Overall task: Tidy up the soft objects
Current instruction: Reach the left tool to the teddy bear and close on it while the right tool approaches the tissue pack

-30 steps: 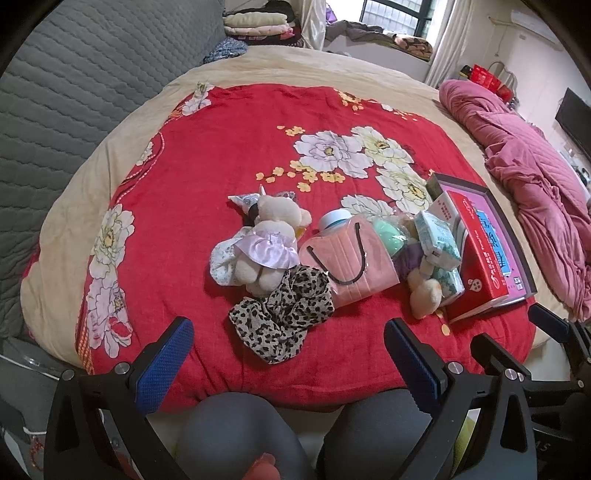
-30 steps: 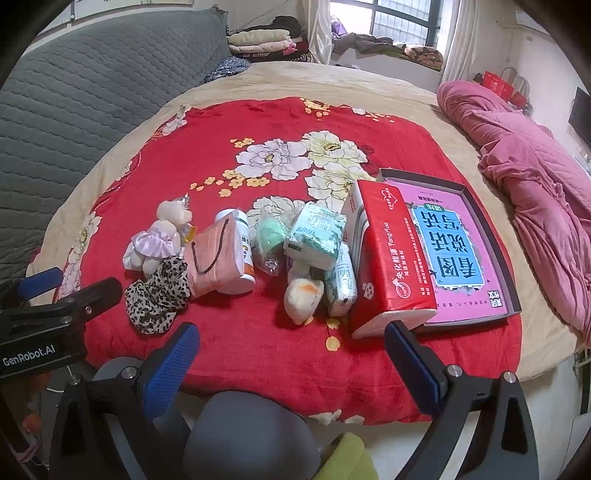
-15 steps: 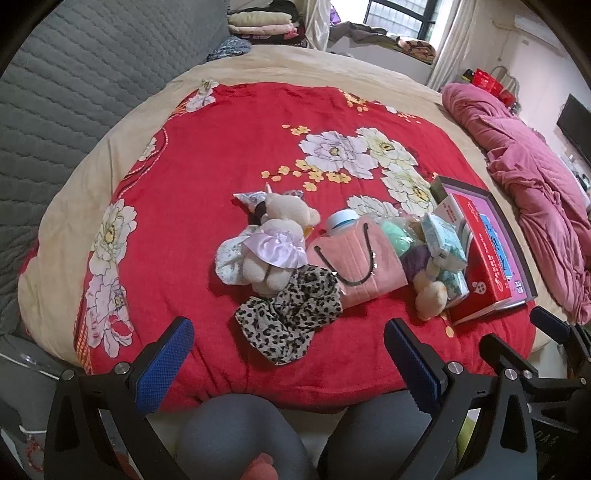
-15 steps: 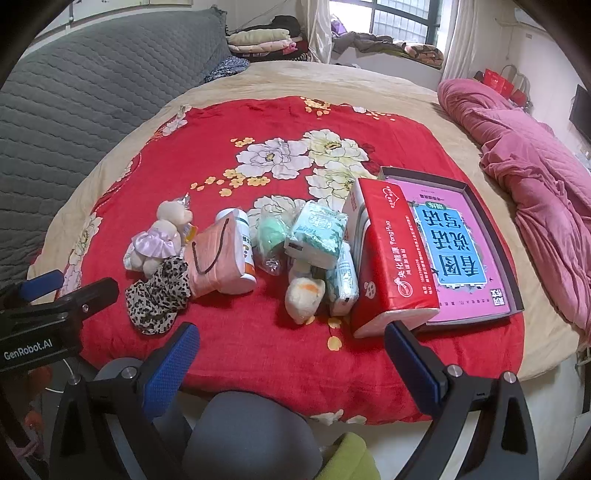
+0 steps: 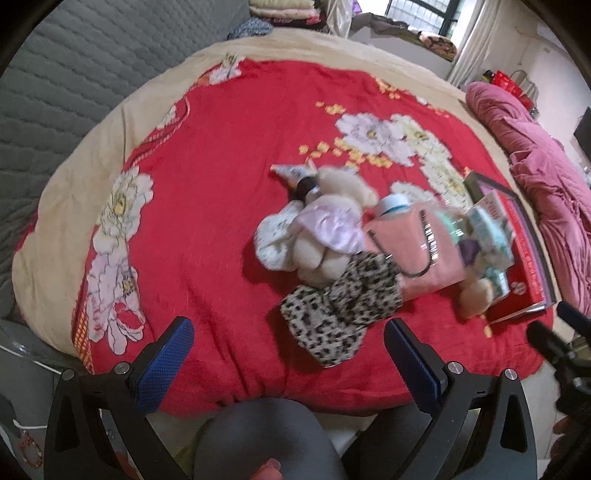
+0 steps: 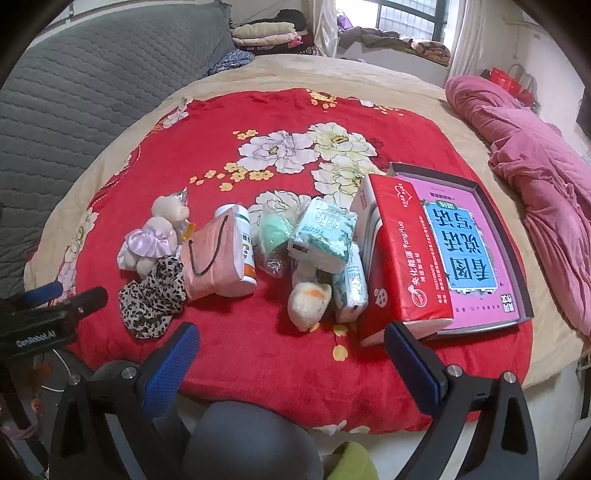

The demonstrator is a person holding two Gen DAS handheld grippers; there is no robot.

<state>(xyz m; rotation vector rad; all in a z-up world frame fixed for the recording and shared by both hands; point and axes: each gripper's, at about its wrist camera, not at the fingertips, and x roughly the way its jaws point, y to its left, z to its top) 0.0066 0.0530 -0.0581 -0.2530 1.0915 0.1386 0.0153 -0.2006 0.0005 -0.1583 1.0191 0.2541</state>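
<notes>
A row of small things lies on the red floral blanket [image 6: 280,122]. A leopard-print scrunchie [image 5: 341,314] [image 6: 153,295] lies nearest, with a cream teddy bear in a lilac skirt [image 5: 328,229] [image 6: 155,236] behind it. A pink mini bag [image 6: 210,258] leans on a white bottle [image 6: 242,243]. A small plush chick [image 6: 308,304], green tissue packs [image 6: 325,236] and a red tissue pack [image 6: 402,258] lie to the right. My left gripper [image 5: 288,350] is open and empty just short of the scrunchie. My right gripper [image 6: 291,358] is open and empty before the chick.
A flat box with a pink and blue cover [image 6: 465,247] lies at the right under the red pack. A pink quilt [image 6: 535,155] is bunched at the far right. A grey padded headboard [image 6: 74,96] runs along the left. Folded clothes [image 6: 266,33] are stacked behind.
My left gripper has moved forward and left over the bed edge, closer to the scrunchie and bear. My right gripper has edged slightly forward. Both stay open.
</notes>
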